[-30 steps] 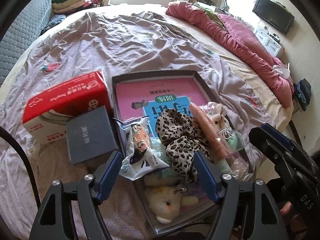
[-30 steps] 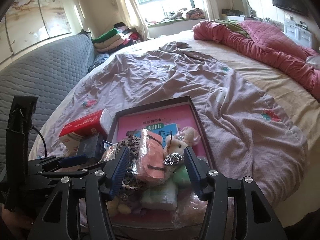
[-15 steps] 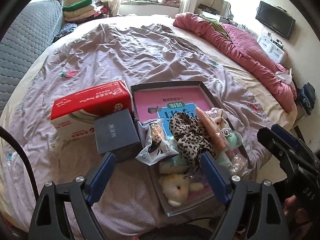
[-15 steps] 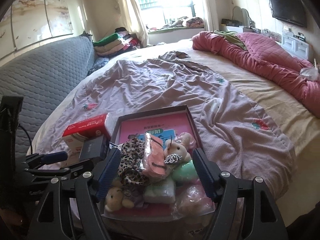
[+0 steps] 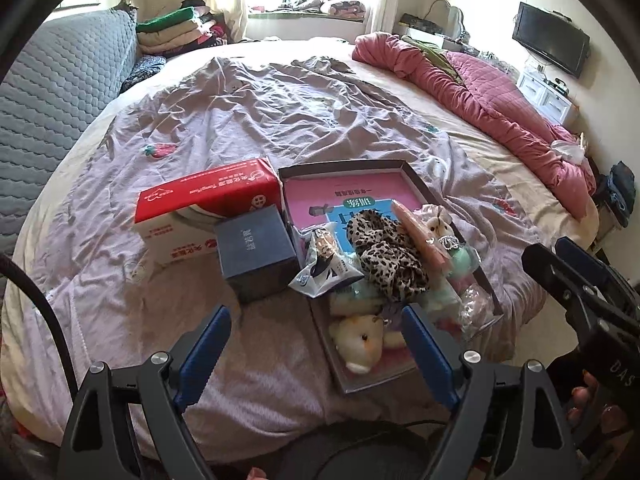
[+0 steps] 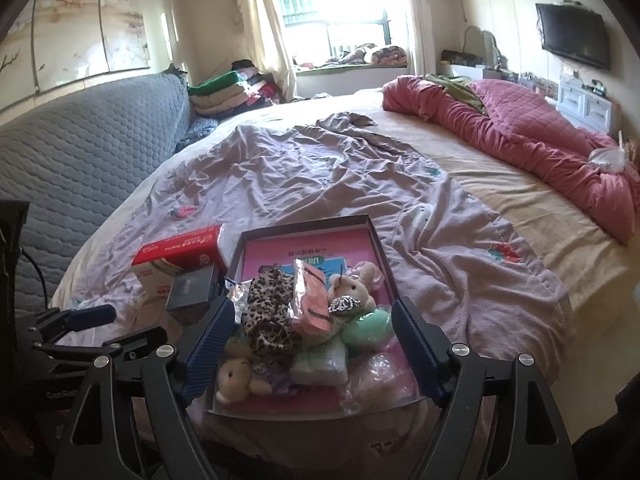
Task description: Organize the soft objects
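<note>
Both tools stand empty above the bed: left tool (image 5: 316,354) gapes, right tool (image 6: 310,346) is widening over the seemingly full tray (image 6: 372,236); next comes choosing any stray soft item.

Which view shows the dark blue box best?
Left wrist. The dark blue box shows whole there, top and front faces, beside the tray and in front of the red tissue box. In the right wrist view the box is smaller, and partly cut off by the right gripper's finger.
</note>
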Motion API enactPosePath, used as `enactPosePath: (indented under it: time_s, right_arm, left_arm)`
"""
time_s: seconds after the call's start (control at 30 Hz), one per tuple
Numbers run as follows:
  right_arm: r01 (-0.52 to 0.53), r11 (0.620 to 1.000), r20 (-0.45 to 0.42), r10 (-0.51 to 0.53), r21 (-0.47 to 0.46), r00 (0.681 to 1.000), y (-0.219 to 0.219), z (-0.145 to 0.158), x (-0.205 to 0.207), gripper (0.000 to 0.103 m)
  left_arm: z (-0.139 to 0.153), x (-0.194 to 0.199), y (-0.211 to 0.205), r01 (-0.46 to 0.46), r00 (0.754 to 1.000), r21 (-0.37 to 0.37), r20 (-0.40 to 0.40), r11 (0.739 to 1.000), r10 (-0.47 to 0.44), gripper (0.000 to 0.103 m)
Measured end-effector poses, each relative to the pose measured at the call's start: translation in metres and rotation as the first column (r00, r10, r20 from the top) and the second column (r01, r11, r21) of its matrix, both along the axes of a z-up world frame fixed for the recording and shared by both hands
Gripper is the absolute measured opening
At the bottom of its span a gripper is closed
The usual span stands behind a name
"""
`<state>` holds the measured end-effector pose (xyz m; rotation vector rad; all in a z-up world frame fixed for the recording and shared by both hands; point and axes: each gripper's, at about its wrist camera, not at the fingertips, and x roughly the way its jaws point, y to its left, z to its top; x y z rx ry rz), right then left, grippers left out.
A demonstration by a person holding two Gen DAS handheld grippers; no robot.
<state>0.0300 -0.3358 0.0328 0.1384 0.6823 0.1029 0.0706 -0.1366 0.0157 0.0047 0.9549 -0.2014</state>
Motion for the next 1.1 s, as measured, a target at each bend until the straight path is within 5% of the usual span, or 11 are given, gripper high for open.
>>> enactPosePath:
  time_s: [0.4, 1.1]
  right_arm:
    - [0.039, 0.999, 0.036, -0.038, -0.034, 0.999, 0.008, 0.012, -0.038, 0.083]
    - [-0.021, 1.000, -0.020, 0.022, 0.023, 1.000, 0.042, -0.023, -0.066, 0.083]
  left_arm:
    - [0.003, -0.035, 0.014, -0.016, 1.000, 0.000, 0.013, 1.000, 0.016, 0.086]
    - [-0.022, -0.061, 0.029, -0.068, 0.997, 0.028, -0.033, 0.997, 0.069, 0.086]
